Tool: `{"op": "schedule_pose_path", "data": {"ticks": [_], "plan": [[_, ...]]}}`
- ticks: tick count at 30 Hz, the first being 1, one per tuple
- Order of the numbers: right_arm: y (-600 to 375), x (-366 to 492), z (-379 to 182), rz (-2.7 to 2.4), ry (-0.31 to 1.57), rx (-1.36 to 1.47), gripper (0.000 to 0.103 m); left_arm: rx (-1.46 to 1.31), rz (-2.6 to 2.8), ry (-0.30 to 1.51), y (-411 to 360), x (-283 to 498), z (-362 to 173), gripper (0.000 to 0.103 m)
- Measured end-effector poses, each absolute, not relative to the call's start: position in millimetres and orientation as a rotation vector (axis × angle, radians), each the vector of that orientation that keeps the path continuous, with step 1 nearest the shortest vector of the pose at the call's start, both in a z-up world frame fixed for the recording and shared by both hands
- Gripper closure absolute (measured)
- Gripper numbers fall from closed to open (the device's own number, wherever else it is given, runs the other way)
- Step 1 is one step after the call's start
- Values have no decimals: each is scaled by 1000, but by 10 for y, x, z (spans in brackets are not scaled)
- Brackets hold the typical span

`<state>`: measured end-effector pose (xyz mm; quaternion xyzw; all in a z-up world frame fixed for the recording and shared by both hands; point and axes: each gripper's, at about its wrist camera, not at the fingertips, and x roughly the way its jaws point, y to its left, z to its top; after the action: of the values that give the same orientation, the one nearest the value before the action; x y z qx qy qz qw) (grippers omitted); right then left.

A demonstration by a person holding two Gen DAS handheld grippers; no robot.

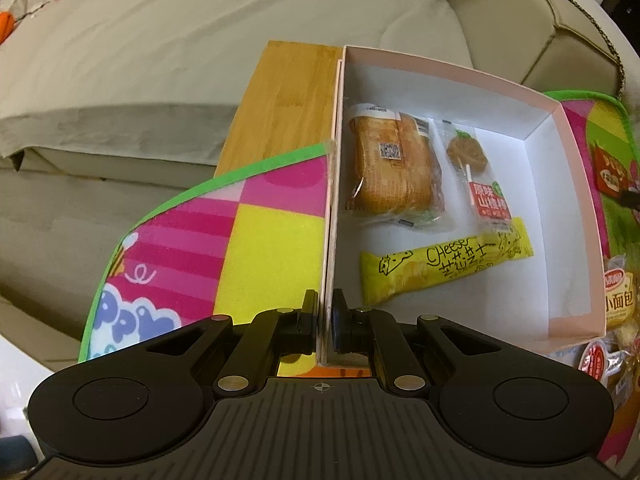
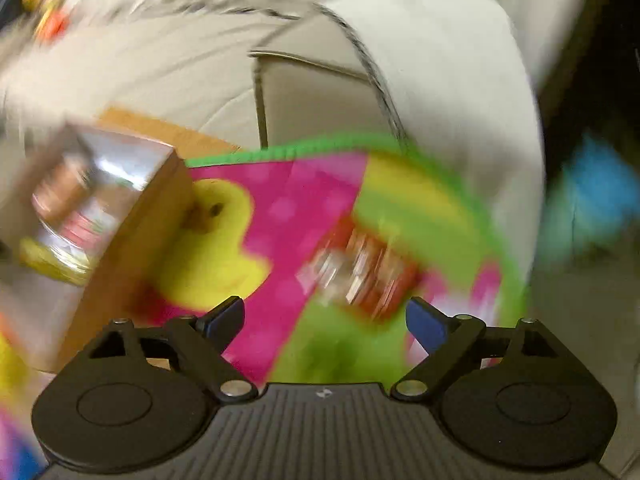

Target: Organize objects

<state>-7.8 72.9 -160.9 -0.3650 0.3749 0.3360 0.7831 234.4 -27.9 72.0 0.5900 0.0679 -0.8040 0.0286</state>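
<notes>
Left gripper (image 1: 324, 312): fingers pinched tight on the near wall of the pink box (image 1: 568, 120), which sits on the colourful mat (image 1: 248, 232). Inside the box, left to right: wrapped bread (image 1: 394, 164), lollipop packet (image 1: 474, 172), with a yellow cheese bar (image 1: 446, 268) lying in front of them. More snack packets (image 1: 618, 304) lie on the mat, right of the box. Right gripper (image 2: 324, 320): fingers spread wide, nothing between them; view heavily blurred, a red packet (image 2: 360, 268), probably a snack, lies on the mat just ahead.

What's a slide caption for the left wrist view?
Left gripper clamps the pink box wall; bread, lollipop and cheese bar inside.
</notes>
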Motion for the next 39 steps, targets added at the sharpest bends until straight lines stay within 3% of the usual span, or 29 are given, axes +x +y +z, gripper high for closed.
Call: {"op": "schedule_pose_path", "data": {"ticks": [4,6,11,12,13,15,19,21,30,32,33,34,39], "plan": [[1037,300,-2011,776,783,-1124,14,1842,-2521,167,-286,2331,712,94],[997,434,-2025,788,864,-1068,14,1841,-2535,178,-303,2335,725,94],[725,660,-1908,615,1032,-571,39,1851,-2570,175,-328,2349,722,94],[677,604,-1890,598,1034,-532,45,1858,-2574,165,-325,2349,712,94],[625,521,-1862,574,1035,-494,61,1868,-2575,157,-325,2346,699,94],[548,349,-1797,531,1063,-433,64,1890,-2572,145,-325,2341,680,94],[462,-146,-1523,436,1086,-339,91,1932,-2601,68,-297,2342,684,94],[452,-393,-1344,392,1106,-269,97,1957,-2616,45,-297,2353,690,93],[859,-1654,-622,297,1125,-107,94,2037,-2634,61,-351,2378,721,91],[998,-1772,-577,259,1115,-164,77,2034,-2636,102,-377,2375,715,90],[1044,-1793,-574,251,1108,-208,60,2031,-2637,119,-387,2380,716,90],[1076,-1801,-579,214,1100,-237,52,2035,-2648,117,-394,2386,718,90],[936,-1645,-621,136,1103,-237,51,2016,-2662,121,-407,2408,722,90]]}}
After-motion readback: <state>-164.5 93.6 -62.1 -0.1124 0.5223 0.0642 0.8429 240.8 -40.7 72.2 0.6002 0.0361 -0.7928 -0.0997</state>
